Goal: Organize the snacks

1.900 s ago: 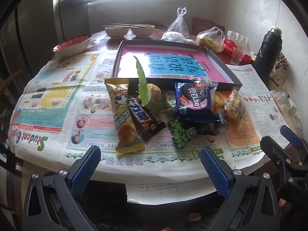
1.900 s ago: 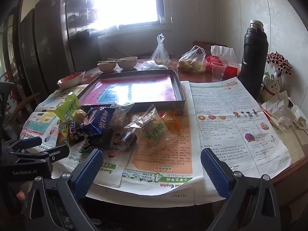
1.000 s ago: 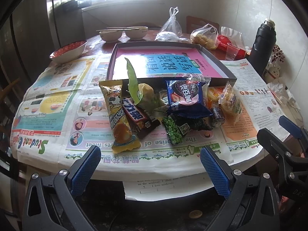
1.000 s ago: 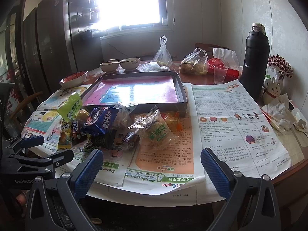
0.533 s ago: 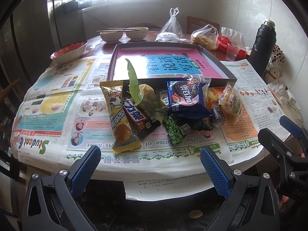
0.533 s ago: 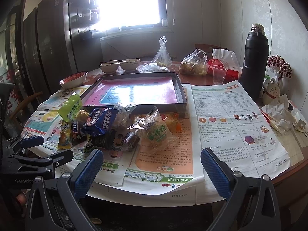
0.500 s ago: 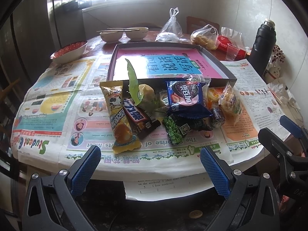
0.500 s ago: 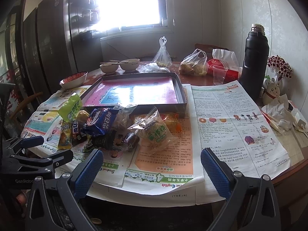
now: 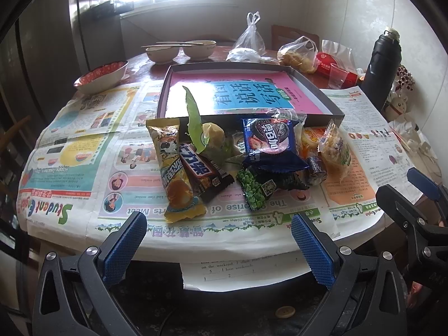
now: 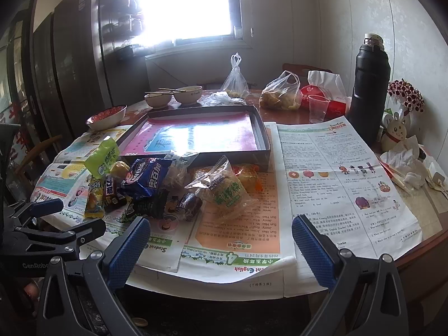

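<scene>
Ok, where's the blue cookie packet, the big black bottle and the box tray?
blue cookie packet (image 9: pixel 269 140), left wrist view, on the middle of its printed front.
black bottle (image 10: pixel 371 89), right wrist view, on the middle of its body.
box tray (image 10: pixel 263 133), right wrist view, on its right side wall.

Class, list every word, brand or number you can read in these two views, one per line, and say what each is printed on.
"Student English", upside down: newspaper masthead.
"English", upside down: newspaper's near edge, right wrist view.
"on the weekend. I love weekends.": worksheet hanging over the table edge.
"GenRobo…", cut off: left gripper body.
"奥百加", upside down: blue biscuit pack.
"说话 写话": pink book in the tray.
"士力架", upside down: brown chocolate bar.
Newspaper body text: too small to read.
</scene>
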`<state>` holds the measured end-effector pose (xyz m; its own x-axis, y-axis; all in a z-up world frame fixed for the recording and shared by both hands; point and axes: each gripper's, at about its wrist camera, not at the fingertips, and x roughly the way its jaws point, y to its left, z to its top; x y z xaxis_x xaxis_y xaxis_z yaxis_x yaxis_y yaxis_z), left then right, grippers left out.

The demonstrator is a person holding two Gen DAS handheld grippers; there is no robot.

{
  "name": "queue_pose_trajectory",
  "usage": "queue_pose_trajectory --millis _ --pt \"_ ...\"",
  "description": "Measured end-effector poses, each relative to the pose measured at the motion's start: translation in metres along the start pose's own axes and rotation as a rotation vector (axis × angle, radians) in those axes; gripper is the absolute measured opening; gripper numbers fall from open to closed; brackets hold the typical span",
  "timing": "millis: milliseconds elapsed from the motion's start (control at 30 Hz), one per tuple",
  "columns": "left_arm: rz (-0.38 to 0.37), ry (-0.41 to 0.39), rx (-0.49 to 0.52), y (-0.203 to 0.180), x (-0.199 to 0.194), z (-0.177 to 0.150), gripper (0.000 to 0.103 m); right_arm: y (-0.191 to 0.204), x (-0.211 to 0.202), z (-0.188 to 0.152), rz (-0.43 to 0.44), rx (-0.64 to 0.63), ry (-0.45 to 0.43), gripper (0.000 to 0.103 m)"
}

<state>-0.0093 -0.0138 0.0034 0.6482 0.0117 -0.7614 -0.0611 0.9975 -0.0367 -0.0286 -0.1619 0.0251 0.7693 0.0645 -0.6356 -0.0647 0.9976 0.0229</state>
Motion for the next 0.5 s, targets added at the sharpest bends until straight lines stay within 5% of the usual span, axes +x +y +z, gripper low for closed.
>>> queue_pose_trajectory --millis 500 --pt "0.000 -0.002 -0.001 0.0010 -0.0003 -0.0002 0.103 -0.0007 0.0007 0.0004 0.003 0.003 0.003 0.102"
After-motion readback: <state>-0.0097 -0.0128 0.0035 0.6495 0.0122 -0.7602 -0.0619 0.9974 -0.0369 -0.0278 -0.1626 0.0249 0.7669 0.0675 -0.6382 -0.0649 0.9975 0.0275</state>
